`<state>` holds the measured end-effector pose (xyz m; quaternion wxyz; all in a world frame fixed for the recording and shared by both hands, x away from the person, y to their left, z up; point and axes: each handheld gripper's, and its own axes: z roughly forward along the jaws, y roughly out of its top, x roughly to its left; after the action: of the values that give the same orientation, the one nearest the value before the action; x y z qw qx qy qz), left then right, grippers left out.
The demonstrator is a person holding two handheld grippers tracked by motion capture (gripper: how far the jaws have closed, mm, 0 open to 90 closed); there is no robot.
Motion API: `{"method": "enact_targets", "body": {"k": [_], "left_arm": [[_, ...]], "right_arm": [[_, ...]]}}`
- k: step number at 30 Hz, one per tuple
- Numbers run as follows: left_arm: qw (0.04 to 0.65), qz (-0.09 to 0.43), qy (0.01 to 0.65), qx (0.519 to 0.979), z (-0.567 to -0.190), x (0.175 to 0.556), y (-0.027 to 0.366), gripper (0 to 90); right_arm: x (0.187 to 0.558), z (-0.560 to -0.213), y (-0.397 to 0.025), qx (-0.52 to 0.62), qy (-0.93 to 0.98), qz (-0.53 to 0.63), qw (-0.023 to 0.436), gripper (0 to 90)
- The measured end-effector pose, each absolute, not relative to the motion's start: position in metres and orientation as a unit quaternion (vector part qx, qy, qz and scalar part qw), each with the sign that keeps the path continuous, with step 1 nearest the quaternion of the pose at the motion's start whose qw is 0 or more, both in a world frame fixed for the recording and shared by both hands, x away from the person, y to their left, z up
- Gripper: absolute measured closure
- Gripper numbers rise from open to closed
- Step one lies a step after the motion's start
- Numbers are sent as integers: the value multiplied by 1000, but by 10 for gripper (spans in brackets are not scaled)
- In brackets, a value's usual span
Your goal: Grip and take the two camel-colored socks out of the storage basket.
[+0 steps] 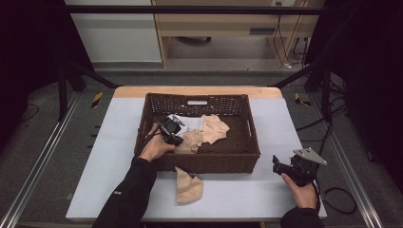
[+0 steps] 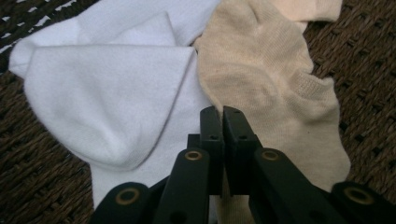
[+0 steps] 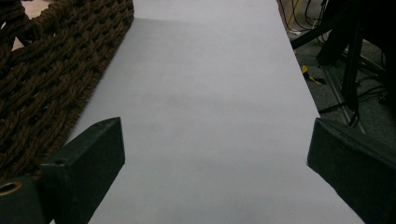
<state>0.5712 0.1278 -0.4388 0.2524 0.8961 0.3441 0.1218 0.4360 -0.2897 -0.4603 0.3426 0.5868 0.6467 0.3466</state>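
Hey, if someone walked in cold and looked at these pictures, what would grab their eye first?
Probably the brown woven basket mid-table, with the left gripper inside it, jaws shut over a white sock and a beige sock. Another beige sock lies on the table in front of the basket, while the right gripper waits open at the right.

Dim, soft overhead light; dark surroundings.

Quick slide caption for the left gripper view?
Left claw, jaws closed, over white sock and beige sock in wicker basket.
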Motion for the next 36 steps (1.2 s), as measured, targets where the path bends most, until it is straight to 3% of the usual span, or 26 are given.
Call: {"method": "enact_targets", "body": {"k": [7,19,36], "left_arm": [[289,143,355,877,-432,569,132,884],[431,169,367,807,-411,558,146,886],[544,221,343,733,-376,539,153,887]], "right_arm": [[436,-461,-290,590,645,346,340,45],[436,-461,-291,590,644,348,341,45],[435,-460,-291,589,642,350,343,45]]}}
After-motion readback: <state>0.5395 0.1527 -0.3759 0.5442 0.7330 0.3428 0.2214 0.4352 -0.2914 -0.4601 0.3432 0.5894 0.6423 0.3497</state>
